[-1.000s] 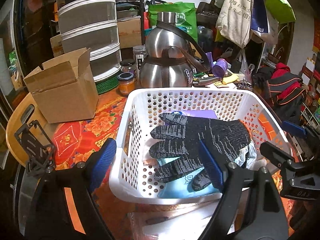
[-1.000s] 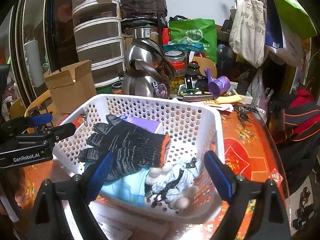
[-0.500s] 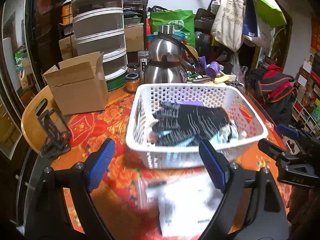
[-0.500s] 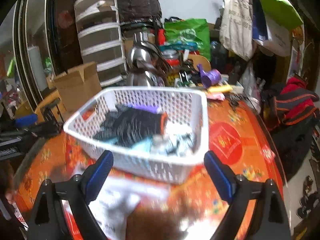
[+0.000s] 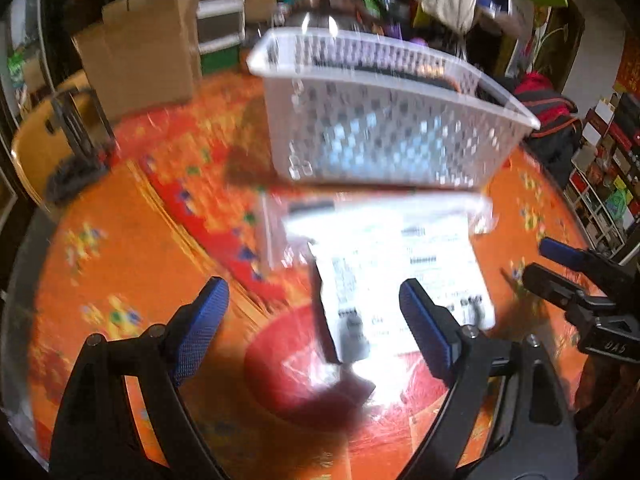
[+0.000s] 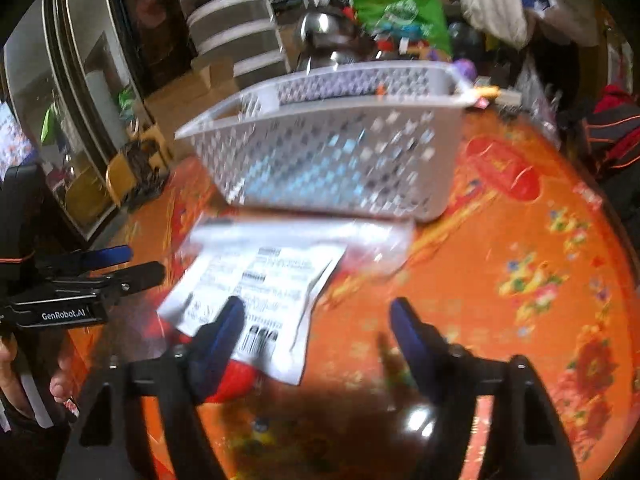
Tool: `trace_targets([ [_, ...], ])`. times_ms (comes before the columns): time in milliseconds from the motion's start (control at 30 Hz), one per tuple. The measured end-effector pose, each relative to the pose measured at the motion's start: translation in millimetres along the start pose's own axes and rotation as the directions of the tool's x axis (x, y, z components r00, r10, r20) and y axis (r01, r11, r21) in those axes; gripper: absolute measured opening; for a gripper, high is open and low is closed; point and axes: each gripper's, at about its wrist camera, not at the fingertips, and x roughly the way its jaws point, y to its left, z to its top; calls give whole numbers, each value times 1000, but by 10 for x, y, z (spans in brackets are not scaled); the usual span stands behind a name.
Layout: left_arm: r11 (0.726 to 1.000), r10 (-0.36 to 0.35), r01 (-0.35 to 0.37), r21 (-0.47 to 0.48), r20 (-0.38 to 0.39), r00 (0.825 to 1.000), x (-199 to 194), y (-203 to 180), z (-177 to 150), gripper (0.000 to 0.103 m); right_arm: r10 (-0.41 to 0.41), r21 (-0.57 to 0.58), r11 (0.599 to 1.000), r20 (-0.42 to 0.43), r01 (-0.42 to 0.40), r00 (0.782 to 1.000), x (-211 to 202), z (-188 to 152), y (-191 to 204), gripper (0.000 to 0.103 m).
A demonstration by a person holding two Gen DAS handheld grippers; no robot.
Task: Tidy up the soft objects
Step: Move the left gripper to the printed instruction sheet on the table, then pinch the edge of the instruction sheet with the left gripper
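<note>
both grippers, left (image 5: 314, 322) and right (image 6: 314, 338), have jaws spread wide, holding nothing; clear packet (image 5: 392, 264) lies between the left's tips, white basket (image 5: 384, 120) just beyond.

White perforated basket (image 5: 384, 128); orange-red floral tablecloth (image 5: 132, 248); blue-padded fingers (image 5: 202, 326).

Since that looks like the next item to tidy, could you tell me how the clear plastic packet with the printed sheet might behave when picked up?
The plastic packet lies flat and thin on the tablecloth, so it is probably light and floppy. Its glossy film may slip between the pads of the left claw.
</note>
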Motion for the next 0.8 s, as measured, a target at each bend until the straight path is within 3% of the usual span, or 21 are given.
trace_targets([
  [133, 1000, -28, 28, -12, -58, 998, 216, -71, -168, 82, 14, -18, 1000, -51, -15, 999, 204, -78, 85, 61],
  [300, 999, -35, 34, -11, -103, 994, 367, -136, -241, 63, 30, -29, 999, -78, -32, 996, 351, -109, 161, 60],
  [433, 998, -59, 56, -28, -143, 988, 531, -137, -249, 61, 20, -44, 999, -88, -23, 996, 426, -85, 193, 57],
  [533, 998, -59, 56, -24, -128, 990, 556, -162, -243, 60, 27, -52, 998, -92, -32, 995, 468, -70, 237, 51],
  [667, 997, -75, 74, -17, -119, 990, 584, -203, -230, 33, 40, -76, 996, -100, -48, 994, 500, -59, 313, 43],
  [800, 991, -132, 130, -25, -132, 982, 575, -235, -230, 27, 43, -90, 995, -98, -52, 994, 507, -70, 331, 38],
])
